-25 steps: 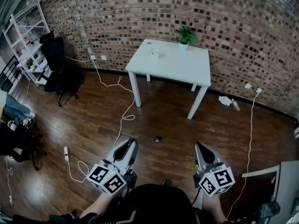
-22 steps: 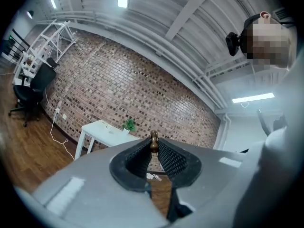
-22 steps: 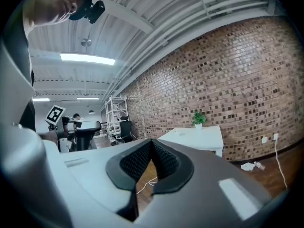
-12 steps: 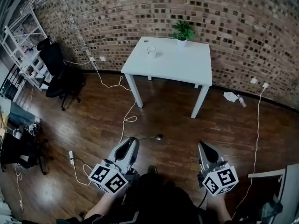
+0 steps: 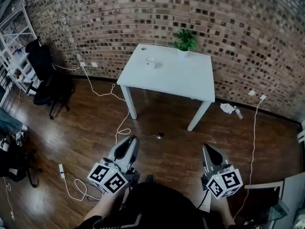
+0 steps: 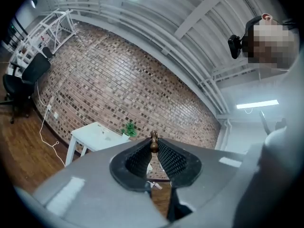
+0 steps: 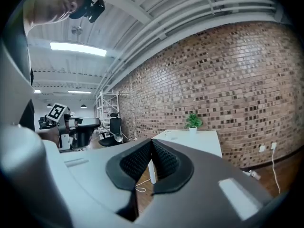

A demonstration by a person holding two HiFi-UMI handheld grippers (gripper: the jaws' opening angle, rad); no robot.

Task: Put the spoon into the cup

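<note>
A white cup point(image 5: 151, 60) stands on the white table point(image 5: 181, 78) by the brick wall, far ahead of both grippers. My left gripper point(image 5: 132, 140) is shut on the spoon point(image 5: 159, 135). The spoon's bowl sticks out to the right over the wooden floor. In the left gripper view its brown handle end point(image 6: 154, 143) is pinched between the pads of the left gripper point(image 6: 153, 147), with the table point(image 6: 93, 133) small in the distance. My right gripper point(image 5: 206, 150) is shut and holds nothing; in the right gripper view the jaws of the right gripper point(image 7: 152, 144) meet, with the table point(image 7: 190, 139) beyond.
A potted plant point(image 5: 184, 41) stands at the table's back edge. White cables point(image 5: 121, 123) and a power strip point(image 5: 62, 171) lie on the floor at left. A black office chair point(image 5: 45, 78) and a white shelf point(image 5: 14, 37) stand at far left. Litter point(image 5: 229, 109) lies by the wall.
Both grippers have travelled forward across the floor toward the table, which now looks a little nearer. The spoon stays pinched in the left gripper; the right stays shut.
</note>
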